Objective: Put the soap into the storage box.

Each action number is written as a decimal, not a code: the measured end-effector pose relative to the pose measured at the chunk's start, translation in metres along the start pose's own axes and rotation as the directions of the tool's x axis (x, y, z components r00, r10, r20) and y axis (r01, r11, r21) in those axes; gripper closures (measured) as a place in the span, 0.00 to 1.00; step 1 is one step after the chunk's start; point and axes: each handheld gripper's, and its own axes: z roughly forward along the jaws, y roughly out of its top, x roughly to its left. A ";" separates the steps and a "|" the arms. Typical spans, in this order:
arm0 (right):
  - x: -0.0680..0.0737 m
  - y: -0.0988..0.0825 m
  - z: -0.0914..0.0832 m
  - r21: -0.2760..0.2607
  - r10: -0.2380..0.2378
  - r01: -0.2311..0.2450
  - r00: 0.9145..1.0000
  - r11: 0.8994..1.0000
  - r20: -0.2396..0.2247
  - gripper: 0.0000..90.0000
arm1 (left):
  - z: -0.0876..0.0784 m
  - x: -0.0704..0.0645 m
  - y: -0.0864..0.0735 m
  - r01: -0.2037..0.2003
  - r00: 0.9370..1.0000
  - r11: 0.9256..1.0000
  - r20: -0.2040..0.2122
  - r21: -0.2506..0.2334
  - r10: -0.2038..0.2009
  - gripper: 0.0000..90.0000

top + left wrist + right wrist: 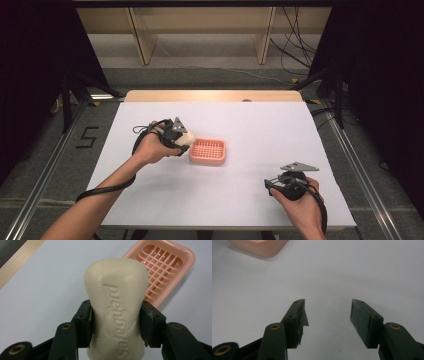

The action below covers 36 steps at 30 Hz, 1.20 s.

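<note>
Writing on the soap: we read raised letters pressed into the cream soap bar (116,307), running upside down along its face in the left gripper view; they look like "Safeguard", set over a shield outline.
Writing on the floor: we see a dark "5" mark (88,137) on the grey floor to the left of the table.
Soap dish: we see a pink soap dish (208,151) with a grid bottom, lying flat near the middle of the white table (260,130); nothing lies in it.
Dish seen from the grippers: in the left gripper view the dish (163,267) sits just past the soap, up and to the right; in the right gripper view one corner (259,246) of it shows at the top left, well apart from the jaws.
Surroundings: we see a strip of bare wood at the table's far edge (215,95), pale wooden frames beyond it, loose cables on the floor and dark curtains at both sides.
In the way: we find nothing lying between the soap and the dish.
Left gripper (181,140): we see its jaws closed on the soap bar's narrow waist, pads pressing both sides, the bar's wider end sticking out ahead; it is held above the table just beside the dish's left edge.
Right gripper (278,184): we see its jaws wide apart with bare table between them, held near the table's front right, well apart from the dish.
</note>
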 end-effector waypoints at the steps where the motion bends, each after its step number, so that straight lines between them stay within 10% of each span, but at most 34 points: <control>1: 0.001 0.000 0.000 -0.005 0.009 -0.009 1.000 1.000 -0.002 0.51 | 0.000 0.000 0.001 0.002 1.000 1.000 0.003 0.001 -0.002 0.55; 36: -0.001 0.000 0.000 0.001 -0.003 0.003 1.000 1.000 0.002 0.51 | 0.021 -0.011 0.024 -0.033 0.999 0.999 0.039 -0.030 0.035 0.55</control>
